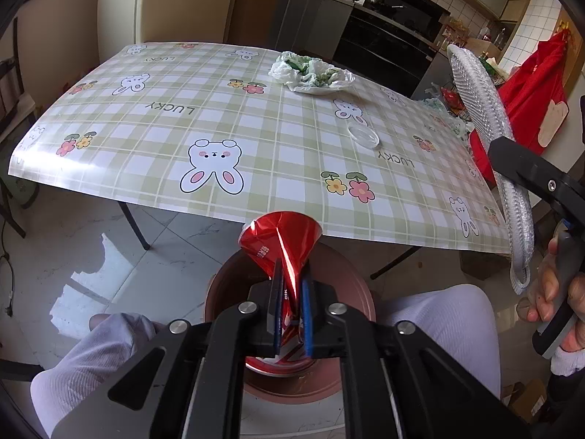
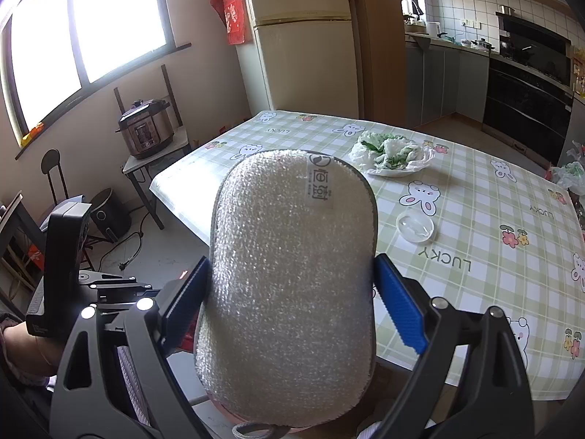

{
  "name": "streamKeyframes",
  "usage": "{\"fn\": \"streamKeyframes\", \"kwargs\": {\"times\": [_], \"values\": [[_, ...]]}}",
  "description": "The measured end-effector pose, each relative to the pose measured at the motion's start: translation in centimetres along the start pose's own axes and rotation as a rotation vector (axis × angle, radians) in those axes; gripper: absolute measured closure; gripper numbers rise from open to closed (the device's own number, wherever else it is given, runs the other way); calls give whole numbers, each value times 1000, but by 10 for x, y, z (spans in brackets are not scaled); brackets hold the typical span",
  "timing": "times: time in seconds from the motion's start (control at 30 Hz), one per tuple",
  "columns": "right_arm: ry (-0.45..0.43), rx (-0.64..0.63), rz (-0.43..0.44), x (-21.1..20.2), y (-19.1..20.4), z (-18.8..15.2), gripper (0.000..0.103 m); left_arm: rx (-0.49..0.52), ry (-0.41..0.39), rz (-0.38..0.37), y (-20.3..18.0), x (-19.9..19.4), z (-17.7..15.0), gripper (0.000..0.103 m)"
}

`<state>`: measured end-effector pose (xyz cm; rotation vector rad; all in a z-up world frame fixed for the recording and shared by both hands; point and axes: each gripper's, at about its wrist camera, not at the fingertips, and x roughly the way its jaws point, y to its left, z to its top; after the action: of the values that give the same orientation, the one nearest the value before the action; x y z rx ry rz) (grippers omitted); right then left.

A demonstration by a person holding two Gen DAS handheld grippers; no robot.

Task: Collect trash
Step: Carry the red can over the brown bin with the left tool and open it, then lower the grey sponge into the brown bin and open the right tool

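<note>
A crumpled red foil wrapper [image 1: 278,237] stands pinched between the blue pads of my left gripper [image 1: 290,281], which is shut on it. It hangs just above a round brown bin [image 1: 226,285] on the floor, in front of the table edge. My right gripper [image 2: 292,261] is shut on a wide silver-white scouring sponge [image 2: 289,274], held upright over the near table edge; the same sponge [image 1: 486,117] shows at the right of the left wrist view. On the checked tablecloth [image 1: 219,124] lie a crumpled plastic bag with greens [image 1: 310,73] and a small clear dish [image 1: 363,136].
The person's knees in white trousers [image 1: 109,347] flank the bin. A hand [image 1: 555,285] grips the right tool. A fridge [image 2: 303,55] stands behind the table, a pressure cooker [image 2: 146,128] on a small stand to the left, and cables run across the floor [image 2: 124,252].
</note>
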<state>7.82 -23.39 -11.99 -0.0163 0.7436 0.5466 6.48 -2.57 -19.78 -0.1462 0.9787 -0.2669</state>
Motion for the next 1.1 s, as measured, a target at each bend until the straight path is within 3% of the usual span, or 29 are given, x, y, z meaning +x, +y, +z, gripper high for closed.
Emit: {"fn": "streamKeyframes", "kwargs": {"times": [0.1,0.17,0.33,0.43,0.63,1.1], "values": [[-1,-4,0,-1,0,-1,15,6,-36,-6,-2,-8,2,50],[-1,-6,0,-3,0,-2,15,24,-70,21,-4,-16,5,44],[-3,-15,-1,-7,2,-1,15,43,-199,107,-2,-50,18,12],[-4,-29,5,-11,7,-1,15,61,-294,143,-1,-77,25,6],[16,-57,23,-7,22,-1,15,90,-395,244,4,-111,30,6],[91,-127,76,11,64,-13,14,18,-384,312,43,-122,11,6]]}}
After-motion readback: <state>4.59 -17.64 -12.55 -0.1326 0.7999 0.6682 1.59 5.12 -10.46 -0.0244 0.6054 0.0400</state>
